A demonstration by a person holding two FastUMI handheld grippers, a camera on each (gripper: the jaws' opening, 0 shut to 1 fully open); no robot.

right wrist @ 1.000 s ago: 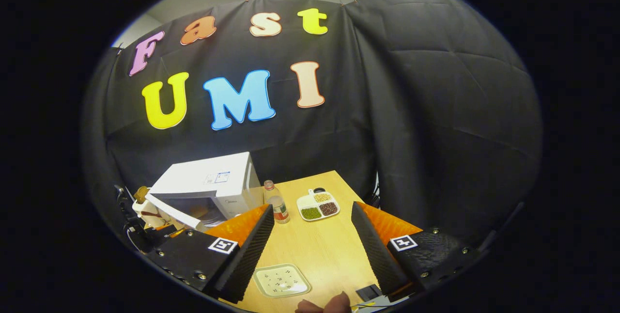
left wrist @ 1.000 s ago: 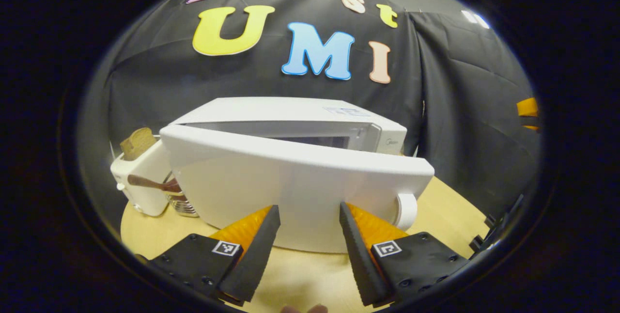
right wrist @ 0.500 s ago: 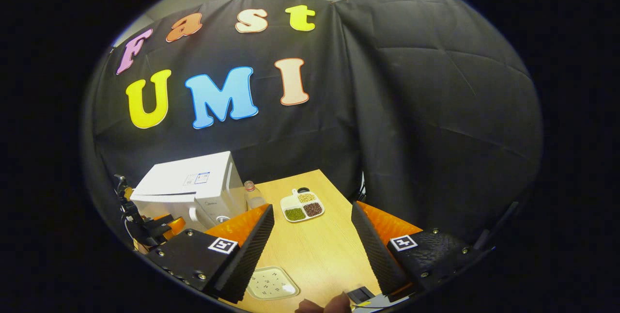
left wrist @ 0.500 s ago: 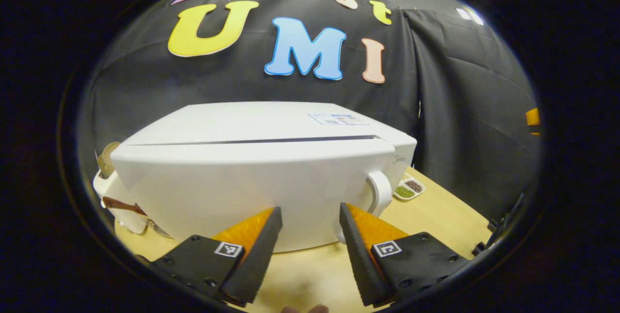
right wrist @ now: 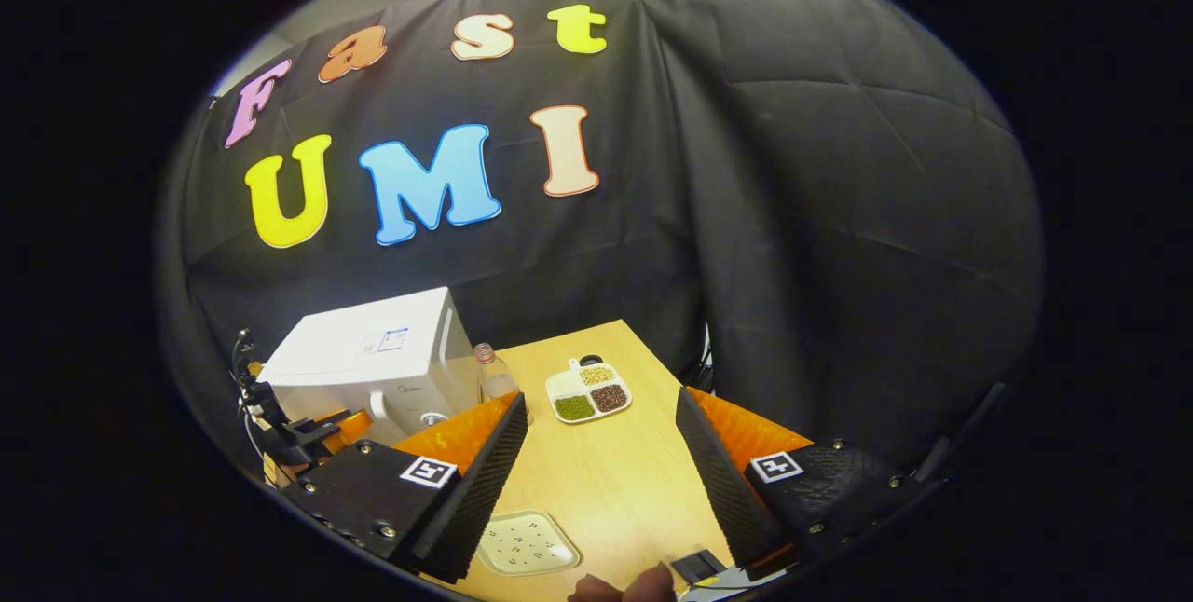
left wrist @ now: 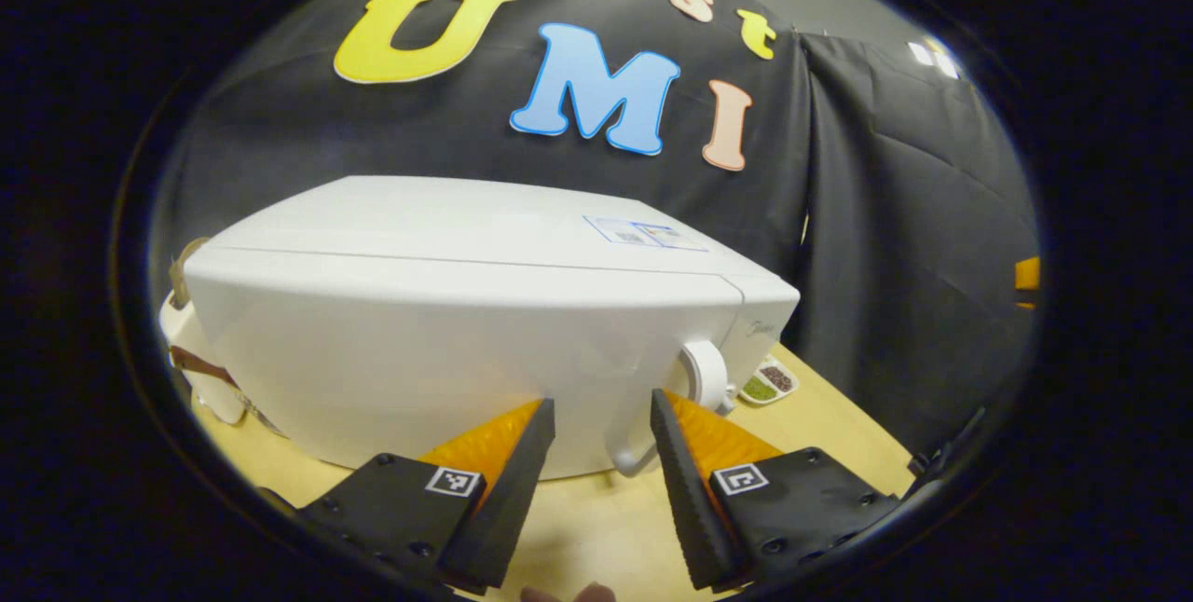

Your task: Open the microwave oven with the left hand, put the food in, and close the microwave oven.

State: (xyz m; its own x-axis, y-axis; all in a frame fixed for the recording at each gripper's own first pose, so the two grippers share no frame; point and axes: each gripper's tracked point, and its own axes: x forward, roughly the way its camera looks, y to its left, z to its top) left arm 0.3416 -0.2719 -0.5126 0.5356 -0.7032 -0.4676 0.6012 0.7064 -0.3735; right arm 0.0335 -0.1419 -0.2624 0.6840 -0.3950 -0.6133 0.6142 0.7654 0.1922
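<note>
Microwave oven (left wrist: 485,304), white with its door shut flush, stands on the wooden table (left wrist: 839,416) directly ahead of the left gripper (left wrist: 601,453), whose jaws gape wide and empty just short of the door, the door handle (left wrist: 699,388) beside the right-hand finger. In the right gripper view, the right gripper (right wrist: 601,472) hangs well apart over the table with jaws wide and empty, above a small patterned plate (right wrist: 527,541), with a divided dish of beans (right wrist: 587,392) farther off.

White microwave oven (left wrist: 485,322) upright on wooden surface (right wrist: 606,472), door shut flush, curved white handle (left wrist: 694,378) at door's right edge, sticker on top. Food not visible.
</note>
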